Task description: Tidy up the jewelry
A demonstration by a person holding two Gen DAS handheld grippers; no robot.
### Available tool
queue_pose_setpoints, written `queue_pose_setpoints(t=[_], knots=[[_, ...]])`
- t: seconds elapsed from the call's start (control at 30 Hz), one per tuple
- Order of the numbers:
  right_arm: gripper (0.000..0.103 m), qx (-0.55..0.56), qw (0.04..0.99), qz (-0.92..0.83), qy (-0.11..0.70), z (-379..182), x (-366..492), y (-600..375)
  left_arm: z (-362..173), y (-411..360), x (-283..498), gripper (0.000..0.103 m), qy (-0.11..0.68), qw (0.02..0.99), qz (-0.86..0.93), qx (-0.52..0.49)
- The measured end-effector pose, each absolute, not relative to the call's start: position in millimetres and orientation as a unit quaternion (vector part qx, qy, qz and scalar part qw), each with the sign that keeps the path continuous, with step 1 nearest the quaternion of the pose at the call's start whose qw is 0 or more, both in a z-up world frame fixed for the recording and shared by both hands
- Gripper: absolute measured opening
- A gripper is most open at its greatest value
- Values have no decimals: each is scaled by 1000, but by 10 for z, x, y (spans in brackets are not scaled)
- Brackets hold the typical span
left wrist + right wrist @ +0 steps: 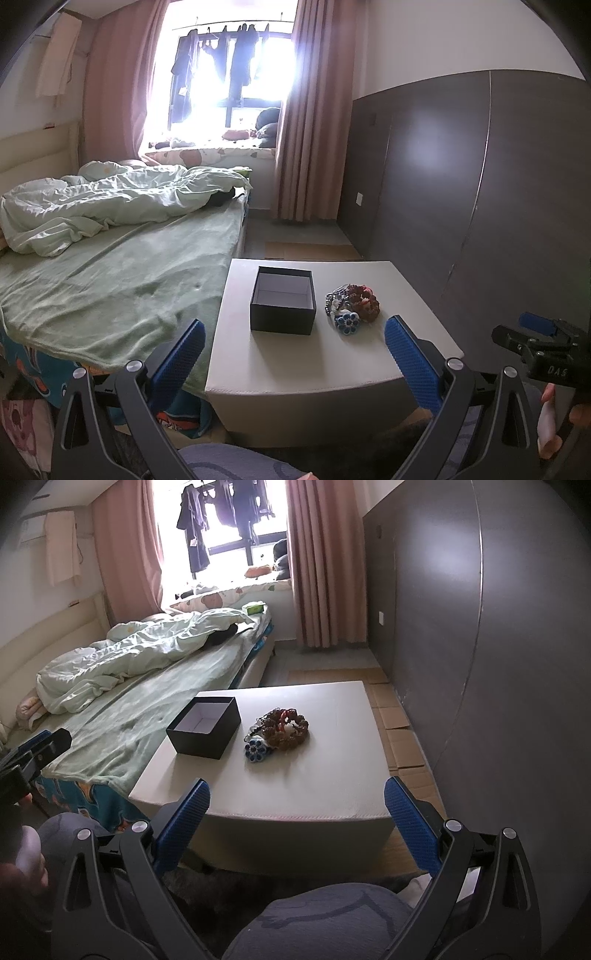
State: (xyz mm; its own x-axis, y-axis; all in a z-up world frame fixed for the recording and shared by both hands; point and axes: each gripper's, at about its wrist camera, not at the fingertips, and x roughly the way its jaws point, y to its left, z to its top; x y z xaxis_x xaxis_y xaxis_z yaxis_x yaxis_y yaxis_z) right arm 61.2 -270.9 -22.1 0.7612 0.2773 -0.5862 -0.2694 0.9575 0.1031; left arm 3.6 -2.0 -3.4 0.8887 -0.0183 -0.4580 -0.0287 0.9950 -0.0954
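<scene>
**Jewelry pile sitting untouched beside the open box**

The jewelry pile point(352, 303) is lying near the middle of the white tabletop point(332, 369), a tangle of reddish-brown bead bracelets with a blue flower-shaped piece point(257, 750) resting at its near edge. Just beside it, toward the tabletop's bed-side edge, an open black box point(283, 298) is standing upright, its pale interior showing nothing inside; box and pile are lying close but apart.

Both grippers are hanging short of the tabletop's near edge, well apart from the pile. The left gripper point(295, 363) is holding its blue-padded fingers point(413, 363) spread wide, gripping nothing, with the box and pile showing in the gap between them, far ahead. The right gripper point(297, 821) is likewise standing wide open and empty, the pile lying ahead between its fingers point(406, 823).

A hand point(550, 417) is showing at the right edge of the left view. A bed with a green blanket point(122, 734) is running along the tabletop's left side, and a dark panelled wall point(517, 664) is rising on the right.
</scene>
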Motion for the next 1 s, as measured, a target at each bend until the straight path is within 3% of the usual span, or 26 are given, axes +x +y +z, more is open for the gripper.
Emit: queue_pose_setpoints(t=[1.0], knots=[[95,26,940,147,305,-253,622,-2808,-42,-17,31,94,239,970,2,-46]])
